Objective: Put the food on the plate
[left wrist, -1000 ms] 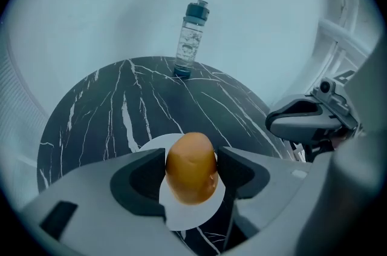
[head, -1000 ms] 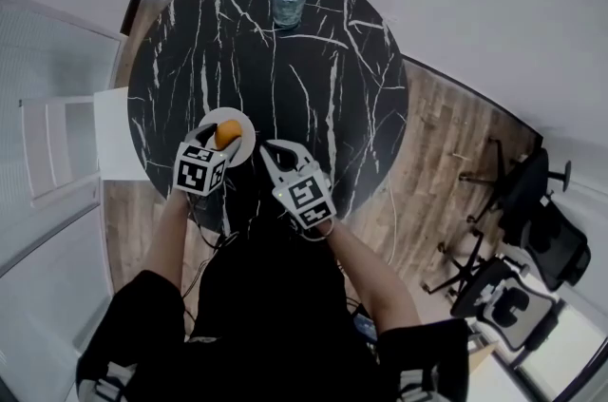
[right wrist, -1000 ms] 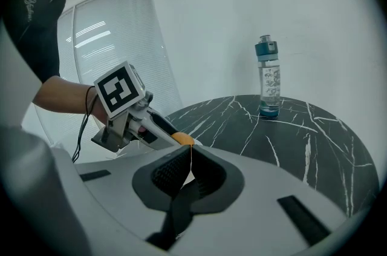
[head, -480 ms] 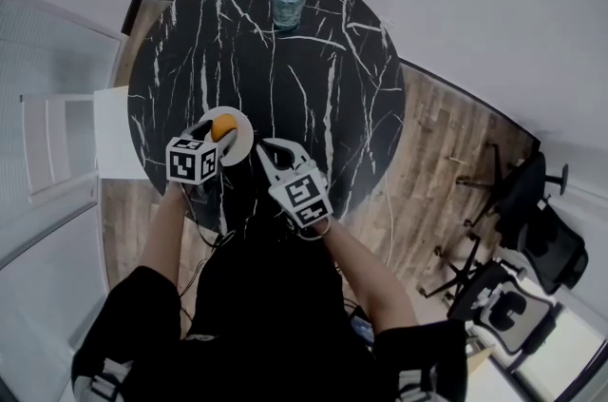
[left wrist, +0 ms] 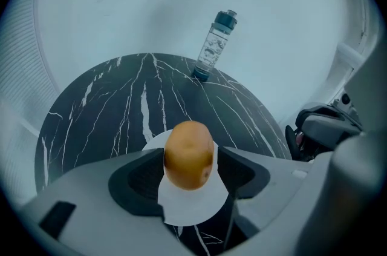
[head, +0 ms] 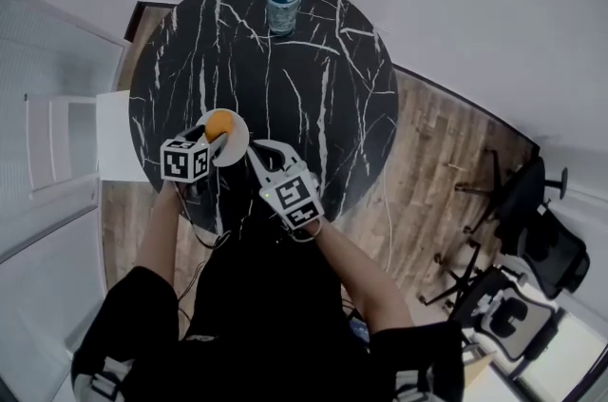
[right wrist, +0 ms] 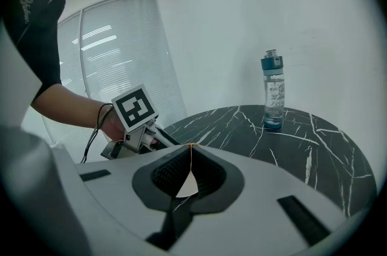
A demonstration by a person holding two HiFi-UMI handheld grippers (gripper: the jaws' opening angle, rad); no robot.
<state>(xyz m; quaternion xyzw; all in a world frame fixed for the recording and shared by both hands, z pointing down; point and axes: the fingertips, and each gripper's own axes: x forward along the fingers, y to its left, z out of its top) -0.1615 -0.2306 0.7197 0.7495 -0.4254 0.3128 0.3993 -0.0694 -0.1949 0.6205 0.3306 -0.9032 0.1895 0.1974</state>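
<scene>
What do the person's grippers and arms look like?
The left gripper and right gripper are light grey, with dark ribbed pads and a white cube of black square markers each. A black cable trails from the left one. Sleeves are short, black.

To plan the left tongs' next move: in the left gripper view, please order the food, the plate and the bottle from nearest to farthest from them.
1. Orange food, between the left tongs.
2. White plate, just beneath it.
3. Water bottle, at the table's far edge.
</scene>
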